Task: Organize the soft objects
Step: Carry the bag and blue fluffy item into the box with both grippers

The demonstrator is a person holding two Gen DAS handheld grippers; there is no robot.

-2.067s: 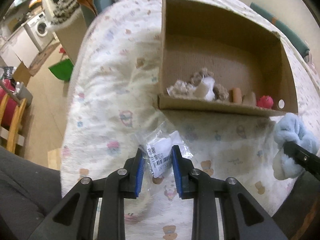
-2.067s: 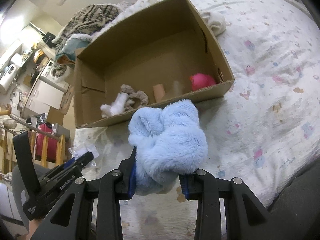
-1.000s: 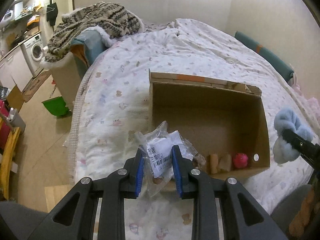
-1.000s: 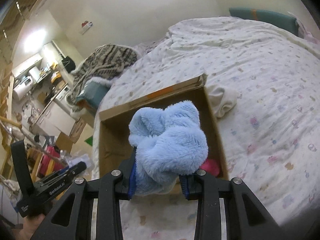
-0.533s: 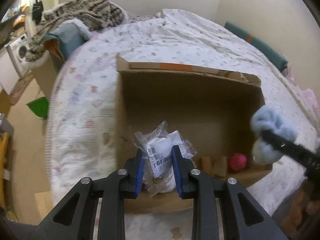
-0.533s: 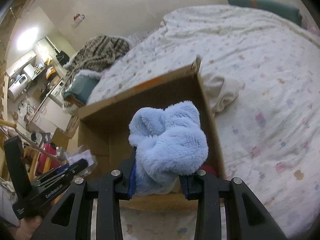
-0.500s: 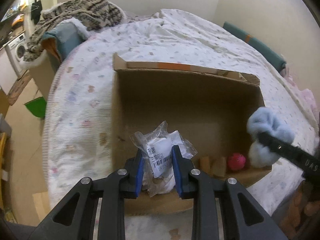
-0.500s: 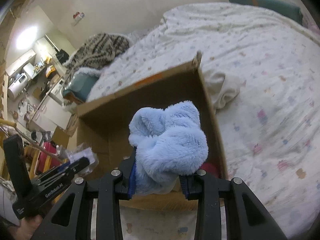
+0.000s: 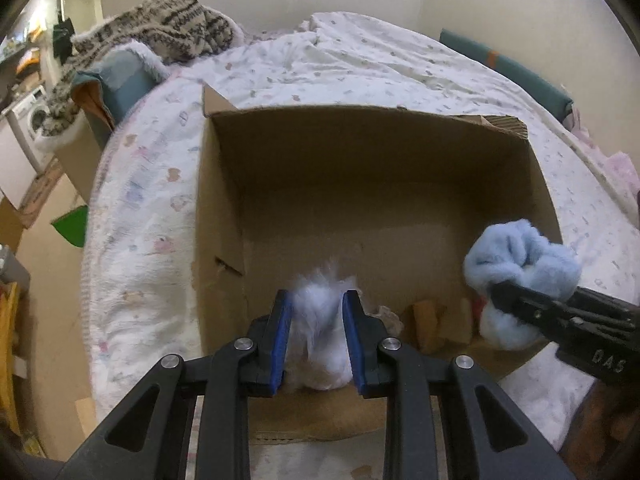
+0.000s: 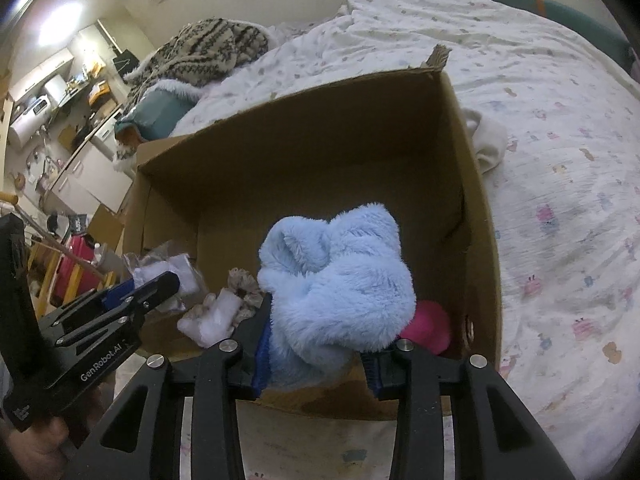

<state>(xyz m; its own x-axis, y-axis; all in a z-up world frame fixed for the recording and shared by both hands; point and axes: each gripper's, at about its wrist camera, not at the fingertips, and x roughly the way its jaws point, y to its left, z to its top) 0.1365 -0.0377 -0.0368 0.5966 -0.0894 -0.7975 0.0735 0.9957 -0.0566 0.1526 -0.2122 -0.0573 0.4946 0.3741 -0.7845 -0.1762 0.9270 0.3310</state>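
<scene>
Though blurred, bagged white item (image 9: 318,316) sits btwn left gripper (image 9: 316,340) fingers (image 9: 280,332).

Right gripper (image 10: 316,354) over cardboard box (image 10: 476,208).
Clamped on blue plush (image 10: 336,284) above box's near wall; pink ball (image 10: 430,326) inside box, bagged white item (image 10: 168,270) at its left.

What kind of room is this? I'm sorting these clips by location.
Most likely a small one-room flat: the cardboard box sits on a bed with a printed quilt, a knitted blanket is piled at its far end, and a washing machine and kitchen counter show beyond.
</scene>
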